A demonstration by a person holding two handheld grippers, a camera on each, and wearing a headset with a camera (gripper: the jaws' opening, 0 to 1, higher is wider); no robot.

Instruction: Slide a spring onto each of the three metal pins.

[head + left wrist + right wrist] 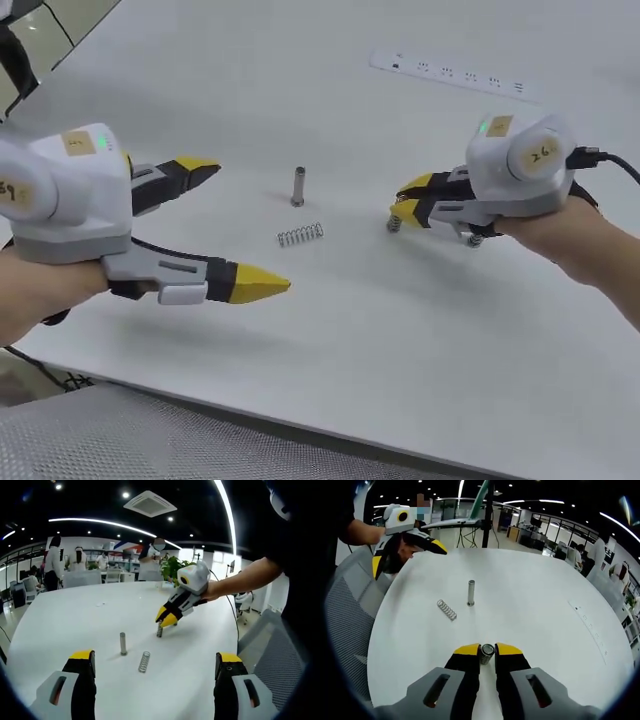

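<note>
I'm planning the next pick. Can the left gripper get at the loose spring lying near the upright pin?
Probably yes. The left gripper is open, the spring lies on bare table just ahead of its jaws, and the pin stands apart from it.

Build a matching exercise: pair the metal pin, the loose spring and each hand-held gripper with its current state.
1. short grey metal pin
2. loose silver wire coil spring
3. left hand-held gripper
4. right hand-held gripper

A. jaws closed on a second spring
B. lies on its side on the white table
C. stands upright, bare
D. jaws wide open

Pairs: 1-C, 2-B, 3-D, 4-A.
</note>
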